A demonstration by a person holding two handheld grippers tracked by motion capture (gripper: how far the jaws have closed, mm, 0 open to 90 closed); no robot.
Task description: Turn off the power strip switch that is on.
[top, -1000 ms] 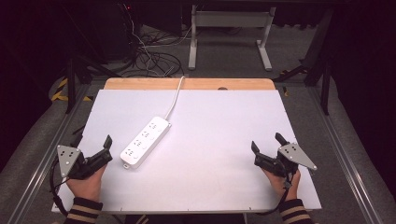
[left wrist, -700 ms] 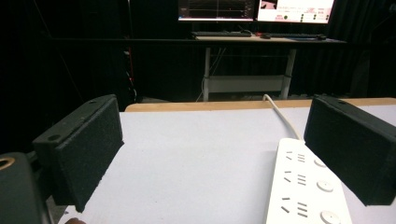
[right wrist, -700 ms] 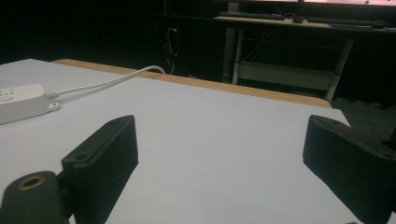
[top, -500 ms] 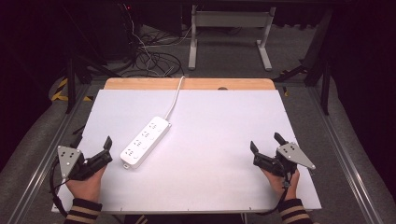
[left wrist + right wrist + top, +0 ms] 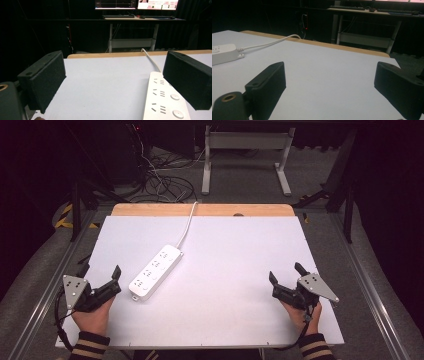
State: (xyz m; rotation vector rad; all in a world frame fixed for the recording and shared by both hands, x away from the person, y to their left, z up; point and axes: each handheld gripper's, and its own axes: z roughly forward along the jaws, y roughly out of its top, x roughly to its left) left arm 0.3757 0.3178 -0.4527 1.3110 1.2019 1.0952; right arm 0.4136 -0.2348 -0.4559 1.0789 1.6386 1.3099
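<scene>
**Two Open Grippers and a Power Strip on a Big White Table**

While both grippers wait low near the person, the biggest thing is the white table [image 5: 235, 270]. It has lots of bare room in the middle and on the right side. Its far edge at 12 o'clock has a wooden strip [image 5: 150, 210]. Its near edge at 6 o'clock is right by the person's sleeves.

Next in size is the white power strip [image 5: 155, 272]. It lies flat on the table, tilted, at about 9 o'clock from the middle of the table. Its white cord [image 5: 187, 227] runs up toward 12 o'clock and drops over the far edge.

The left gripper [image 5: 98, 276] sits at about 8 o'clock, just beside the near end of the power strip but not touching it. Its jaws are wide apart and hold nothing. The right gripper [image 5: 286, 272] sits at about 4 o'clock, well apart from the power strip. Its jaws are wide apart too, with nothing in them.

What could go wrong? I think the left gripper could bump the power strip and slide it away, because it is smooth and light. A pull on the power strip could be stopped by the cord if it catches on the far edge. The left gripper is also close to the table's left edge, so it has little room at 9 o'clock.
</scene>
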